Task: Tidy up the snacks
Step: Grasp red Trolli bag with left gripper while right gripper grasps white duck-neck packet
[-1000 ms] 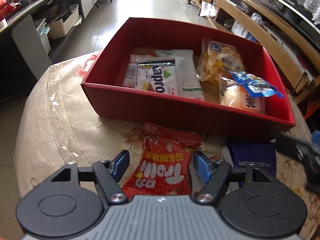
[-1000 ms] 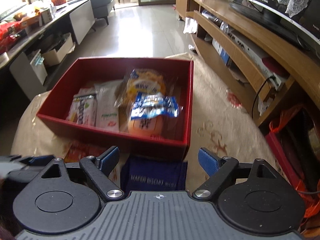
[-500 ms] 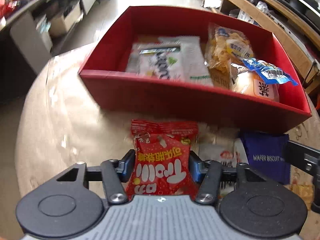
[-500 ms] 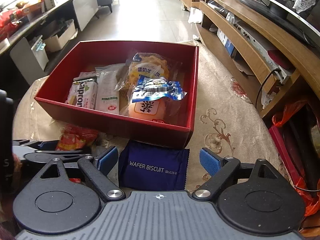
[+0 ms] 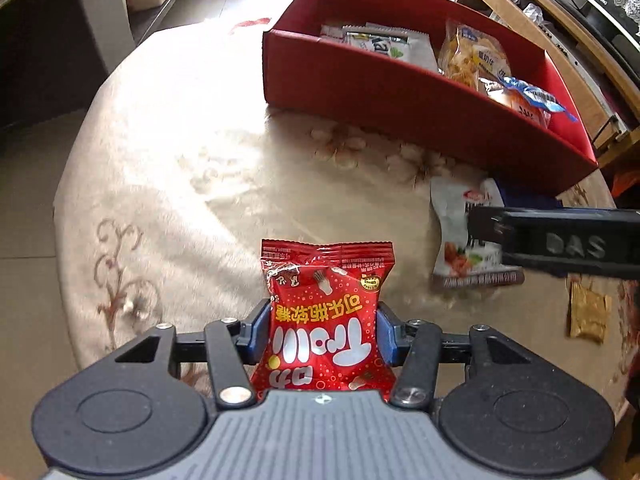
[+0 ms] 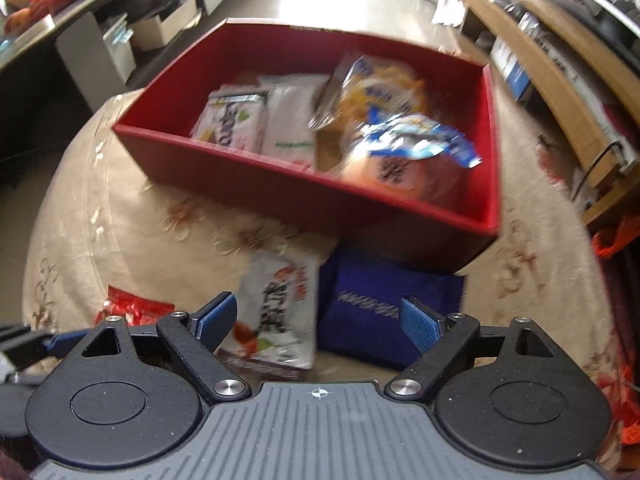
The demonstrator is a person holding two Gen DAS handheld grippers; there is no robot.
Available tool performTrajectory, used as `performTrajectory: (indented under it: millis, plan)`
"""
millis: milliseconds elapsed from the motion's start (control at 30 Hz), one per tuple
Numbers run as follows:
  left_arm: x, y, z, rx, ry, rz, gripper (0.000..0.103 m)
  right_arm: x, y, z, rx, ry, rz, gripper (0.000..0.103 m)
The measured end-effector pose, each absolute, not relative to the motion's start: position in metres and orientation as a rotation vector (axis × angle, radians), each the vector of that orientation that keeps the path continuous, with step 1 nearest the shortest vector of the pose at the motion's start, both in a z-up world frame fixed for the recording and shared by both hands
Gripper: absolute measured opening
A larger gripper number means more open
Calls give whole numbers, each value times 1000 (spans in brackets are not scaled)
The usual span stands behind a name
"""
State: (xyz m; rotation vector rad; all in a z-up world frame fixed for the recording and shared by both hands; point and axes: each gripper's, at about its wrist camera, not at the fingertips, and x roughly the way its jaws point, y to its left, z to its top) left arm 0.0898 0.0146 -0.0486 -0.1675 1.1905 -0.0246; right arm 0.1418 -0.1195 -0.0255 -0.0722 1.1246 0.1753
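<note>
1. Between the left gripper (image 5: 322,330) fingers: red gummy packet (image 5: 324,312), pinched at its lower sides by the blue pads (image 5: 256,332), raised clear of the tablecloth (image 5: 180,184).
2. Handling, judged: light, soft, crinkly film, air-puffed and slippery; best held low across the body, not by the sealed top edge.
3. Between the spread right gripper (image 6: 316,316) fingers: white snack packet (image 6: 280,312) and blue wafer packet (image 6: 380,300), lying flat, neither pinched.
4. Beyond both fingertips: red box (image 6: 280,184), several snacks inside.
5. Versus a second earlier: left fingers then spread around the red packet lying flat; now clamped on it and moved left, away from the box.
</note>
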Motion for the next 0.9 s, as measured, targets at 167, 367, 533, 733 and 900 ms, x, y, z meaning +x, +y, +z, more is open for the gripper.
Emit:
performTrajectory:
  millis: [167, 367, 533, 733, 900]
  plan:
    - [89, 19, -49, -188, 1198, -37, 50, 146, -103, -39, -50, 1168, 215, 90]
    - [88, 19, -49, -173, 1196, -56, 50, 153, -80, -53, -99, 1179, 238, 87]
    - [86, 20, -49, -163, 1199, -64, 50, 151, -72, -55, -171, 1169, 238, 74]
    - [77, 22, -47, -160, 1206, -65, 50, 124, -86, -51, -175, 1191, 256, 64]
    - [65, 23, -49, -128, 1208, -85, 52, 97, -99, -43, -102, 1209, 256, 63]
